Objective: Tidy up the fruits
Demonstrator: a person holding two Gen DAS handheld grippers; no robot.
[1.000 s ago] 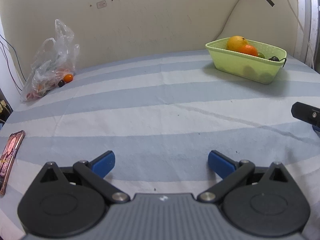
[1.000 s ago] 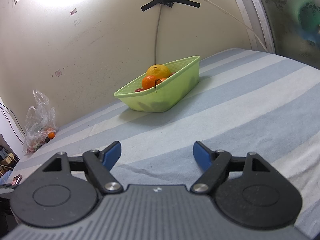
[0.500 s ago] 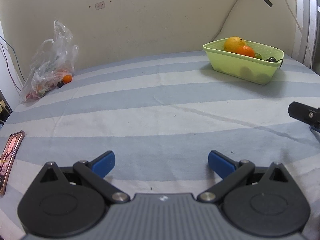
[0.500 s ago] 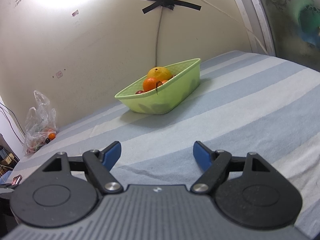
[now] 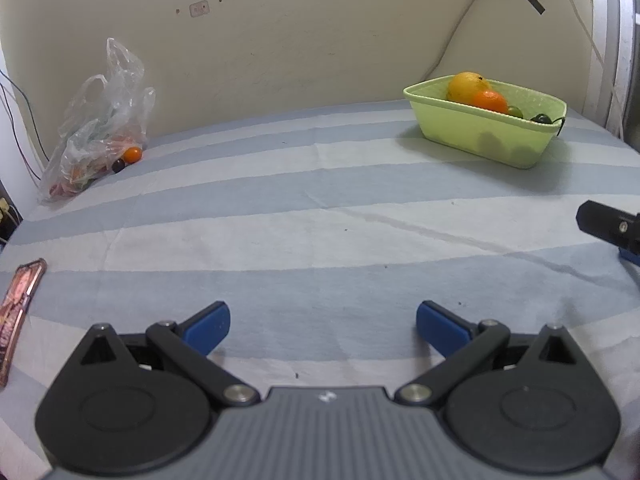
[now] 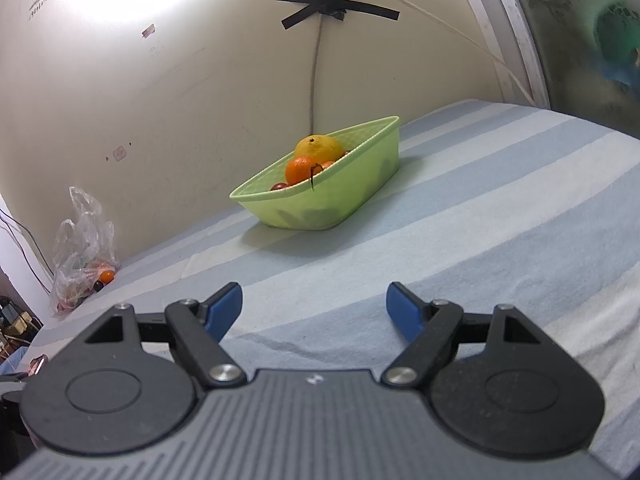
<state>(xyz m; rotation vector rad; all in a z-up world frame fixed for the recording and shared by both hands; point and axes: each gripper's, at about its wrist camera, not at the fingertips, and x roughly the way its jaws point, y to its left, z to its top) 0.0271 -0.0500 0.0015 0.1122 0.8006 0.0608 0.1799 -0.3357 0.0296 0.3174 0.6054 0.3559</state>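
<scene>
A light green basket (image 5: 492, 136) (image 6: 352, 200) stands at the far right of the striped cloth, holding a yellow citrus (image 5: 466, 85) (image 6: 319, 148), an orange (image 5: 490, 101) (image 6: 300, 170) and smaller dark fruits. A clear plastic bag (image 5: 100, 128) (image 6: 80, 256) lies at the far left by the wall, with a small orange fruit (image 5: 132, 154) (image 6: 105, 276) and a dark one at its mouth. My left gripper (image 5: 323, 326) is open over bare cloth, nothing between its blue pads. My right gripper (image 6: 314, 307) is open too, pointing toward the basket from a distance.
The striped blue and white cloth (image 5: 320, 240) covers the whole surface up to the cream wall. A phone (image 5: 16, 312) lies at the left edge. A cable (image 6: 314, 64) hangs down the wall behind the basket. Part of the right gripper (image 5: 612, 228) shows at the left view's right edge.
Both views have drifted slightly, so the basket sits a little lower and more central in the right wrist view. Both grippers stay open and nothing on the cloth has moved.
</scene>
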